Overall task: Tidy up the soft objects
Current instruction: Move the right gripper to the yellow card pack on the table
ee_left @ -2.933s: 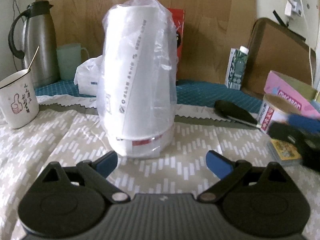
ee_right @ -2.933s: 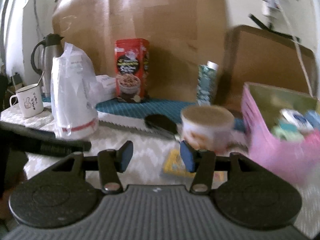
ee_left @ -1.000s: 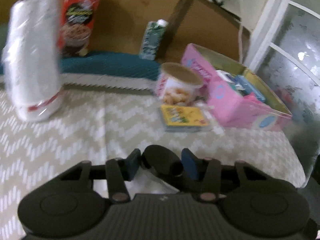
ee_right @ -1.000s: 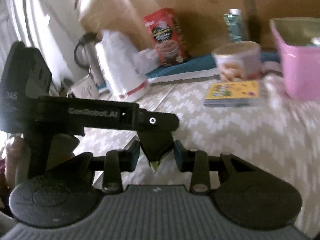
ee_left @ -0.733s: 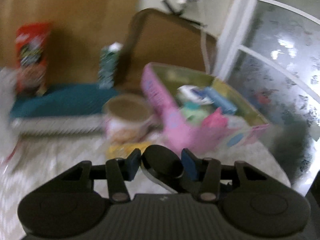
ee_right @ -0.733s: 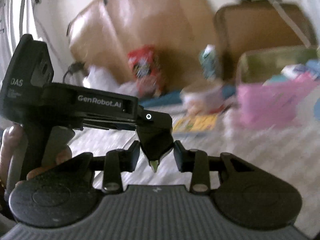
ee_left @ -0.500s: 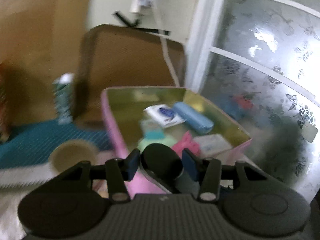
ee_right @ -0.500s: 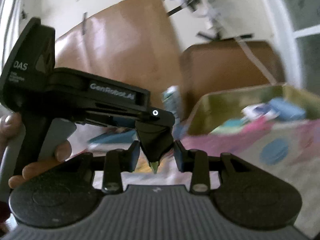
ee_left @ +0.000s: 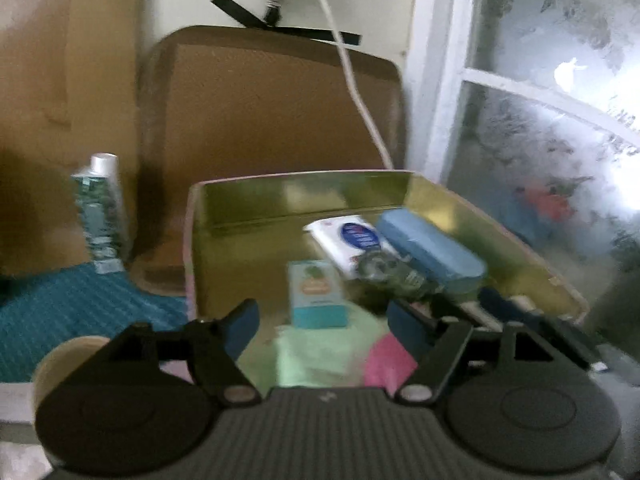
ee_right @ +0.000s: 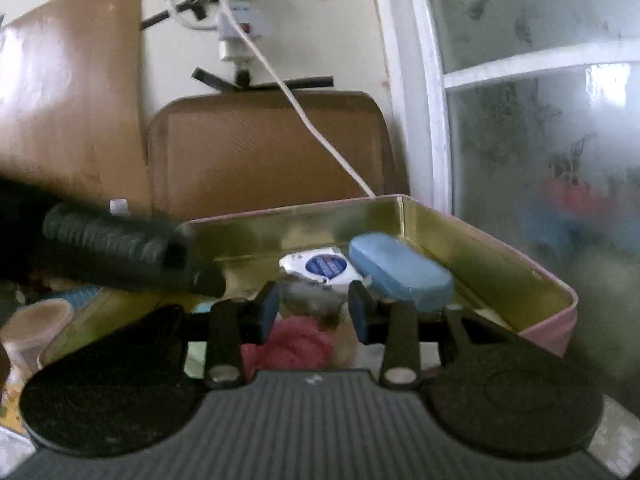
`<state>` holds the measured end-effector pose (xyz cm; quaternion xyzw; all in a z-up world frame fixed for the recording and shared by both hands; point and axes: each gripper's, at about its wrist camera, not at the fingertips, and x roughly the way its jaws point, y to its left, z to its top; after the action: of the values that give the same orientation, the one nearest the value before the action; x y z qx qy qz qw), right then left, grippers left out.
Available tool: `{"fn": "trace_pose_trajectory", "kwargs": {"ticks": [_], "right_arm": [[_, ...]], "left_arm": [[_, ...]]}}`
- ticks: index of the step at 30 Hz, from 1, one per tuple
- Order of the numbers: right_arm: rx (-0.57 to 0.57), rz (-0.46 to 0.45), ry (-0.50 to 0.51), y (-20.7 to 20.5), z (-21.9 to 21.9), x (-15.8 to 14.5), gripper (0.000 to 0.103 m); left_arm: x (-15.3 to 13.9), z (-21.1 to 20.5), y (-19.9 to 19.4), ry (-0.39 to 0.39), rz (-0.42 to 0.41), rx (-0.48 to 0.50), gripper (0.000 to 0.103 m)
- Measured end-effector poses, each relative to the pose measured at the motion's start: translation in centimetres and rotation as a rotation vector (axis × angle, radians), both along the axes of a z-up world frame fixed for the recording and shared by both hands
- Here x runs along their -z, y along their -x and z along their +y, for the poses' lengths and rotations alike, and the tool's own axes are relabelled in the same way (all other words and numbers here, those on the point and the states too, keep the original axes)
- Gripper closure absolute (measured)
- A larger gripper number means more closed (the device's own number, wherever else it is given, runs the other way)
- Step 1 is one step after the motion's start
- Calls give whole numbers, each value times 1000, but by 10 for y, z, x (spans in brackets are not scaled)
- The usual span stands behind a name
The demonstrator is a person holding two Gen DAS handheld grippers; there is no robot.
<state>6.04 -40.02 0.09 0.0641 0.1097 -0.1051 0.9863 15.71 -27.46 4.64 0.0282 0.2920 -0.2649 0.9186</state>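
Observation:
A pink tin box (ee_left: 280, 188) with a gold inside holds several soft packs: a white tissue pack (ee_left: 352, 236), a blue pouch (ee_left: 428, 256), a teal carton (ee_left: 316, 296), green and pink cloths (ee_left: 312, 360). A dark blurred object (ee_left: 384, 272) lies inside it. My left gripper (ee_left: 322, 326) is open and empty over the box's near edge. My right gripper (ee_right: 312, 308) hovers over the box (ee_right: 552, 288), jaws around the blurred dark object (ee_right: 312, 300); its grip is unclear. The left gripper's body (ee_right: 120, 248) crosses the right wrist view.
A brown tray (ee_left: 272, 112) leans on the wall behind the box, with a white cable (ee_left: 352, 80) hanging over it. A green carton (ee_left: 102, 208) stands on a teal mat (ee_left: 80, 308) at left. A round snack tub (ee_left: 68, 360) sits near left. A frosted window (ee_left: 552, 120) is right.
Both grippers swung right from the table to above the pink box. The left gripper, shut on a dark object half a second ago, has opened and the object now lies in the box.

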Motion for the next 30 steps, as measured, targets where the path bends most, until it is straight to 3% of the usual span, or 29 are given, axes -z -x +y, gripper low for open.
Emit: {"fn": "trace_pose_trajectory", "kwargs": {"ticks": [4,9,14,17,20,23,26,30], "right_arm": [[-17,-24,-20,9,-3,0,55],[-32,-48,-40,14,0,-4,55],[-44,-105,-41,24,5,-9,55],[-69,-162,-65,41,10,-15,55],[-170,-182,-103,60,31,-19,54],[-346,-109,-55,66,71,-20,49],[-560,44,31,58,124,-12,47],[-598,172,222,36,179,2,39]], "left_arm": [[-3,17,5,60,26,-15,30],[-18,62,32,102,-27,-33,30],[-17,133,57,61,-52,-141,18],[-2,179,62,18,-4,-226,18],[22,219,62,-6,79,-314,18],[44,253,61,11,148,-382,18],[51,276,65,34,155,-413,18],[54,294,71,57,145,-424,16]]}}
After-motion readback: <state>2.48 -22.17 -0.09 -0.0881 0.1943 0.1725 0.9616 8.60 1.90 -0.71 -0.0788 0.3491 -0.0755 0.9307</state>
